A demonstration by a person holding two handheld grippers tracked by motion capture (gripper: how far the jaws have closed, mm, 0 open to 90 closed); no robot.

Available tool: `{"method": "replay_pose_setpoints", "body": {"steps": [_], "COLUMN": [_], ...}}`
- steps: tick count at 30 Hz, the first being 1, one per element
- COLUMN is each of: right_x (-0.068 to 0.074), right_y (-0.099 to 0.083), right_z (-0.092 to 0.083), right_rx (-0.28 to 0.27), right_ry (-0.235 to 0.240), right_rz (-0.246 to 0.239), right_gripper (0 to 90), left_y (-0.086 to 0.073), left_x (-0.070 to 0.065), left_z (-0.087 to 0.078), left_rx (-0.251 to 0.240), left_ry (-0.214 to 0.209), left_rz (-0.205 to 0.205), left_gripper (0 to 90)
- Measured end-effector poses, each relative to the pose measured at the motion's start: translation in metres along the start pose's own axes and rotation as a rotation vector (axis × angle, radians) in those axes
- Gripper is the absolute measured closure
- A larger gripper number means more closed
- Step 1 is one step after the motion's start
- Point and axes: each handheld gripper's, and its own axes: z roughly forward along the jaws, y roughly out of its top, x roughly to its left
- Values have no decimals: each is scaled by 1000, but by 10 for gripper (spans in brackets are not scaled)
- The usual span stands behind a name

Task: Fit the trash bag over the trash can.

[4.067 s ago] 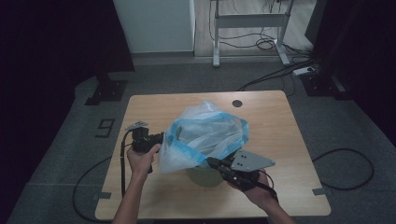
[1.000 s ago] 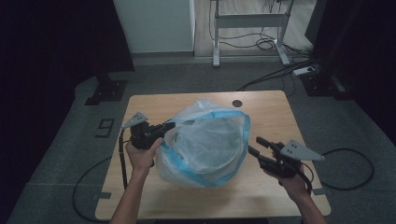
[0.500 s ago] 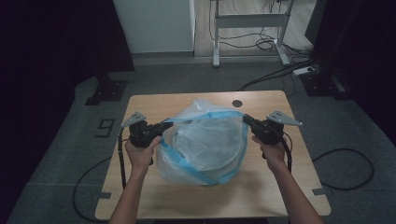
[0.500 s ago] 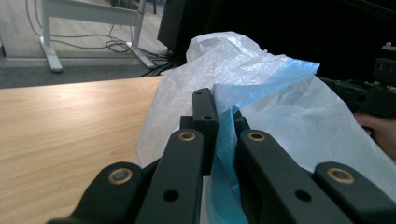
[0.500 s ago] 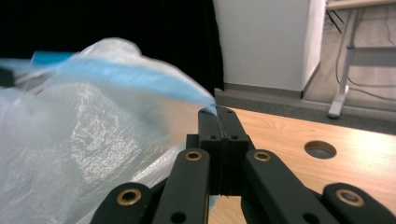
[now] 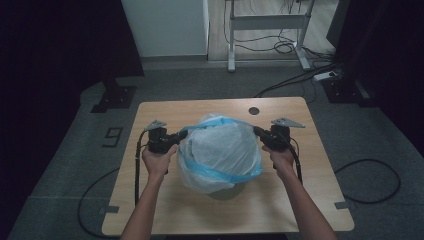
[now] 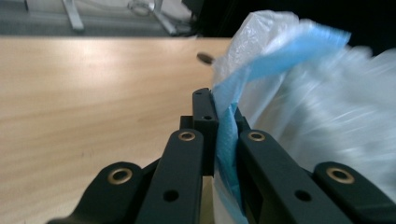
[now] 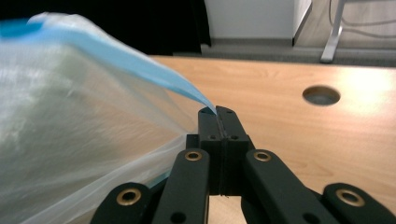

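High view: your left gripper (image 6: pixel 176 136) and right gripper (image 6: pixel 259 133), fingers clenched on the blue rim, stretch the translucent white plastic bag (image 6: pixel 220 152) left-right over the desk (image 6: pixel 310 185).

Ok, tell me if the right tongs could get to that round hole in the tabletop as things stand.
Probably not freely: the right tongs are shut on the bag's blue band. The hole lies close with bare table between, but the bag would get dragged along.
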Motion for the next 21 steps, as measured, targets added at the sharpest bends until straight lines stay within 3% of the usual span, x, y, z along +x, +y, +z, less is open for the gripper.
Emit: {"method": "replay_pose_setpoints", "body": {"steps": [4,13,17,21], "right_x": [0,-3,-5,-2], "right_y": [-5,-20,-16,-8], "right_z": [7,4,-12,-38], "right_rx": [46,59,-35,-113], "right_ry": [-18,-17,-56,-42], "right_rz": [6,19,34,10], "right_gripper": [888,865,666,556], "left_y": [-9,-23,-22,-21], "left_x": [6,9,5,4], "left_z": [7,2,0,-2], "left_rx": [45,34,20,9], "left_ry": [5,-27,-31,-36], "left_rz": [-33,-40,-29,-22], "left_gripper": [893,891,891,890]}}
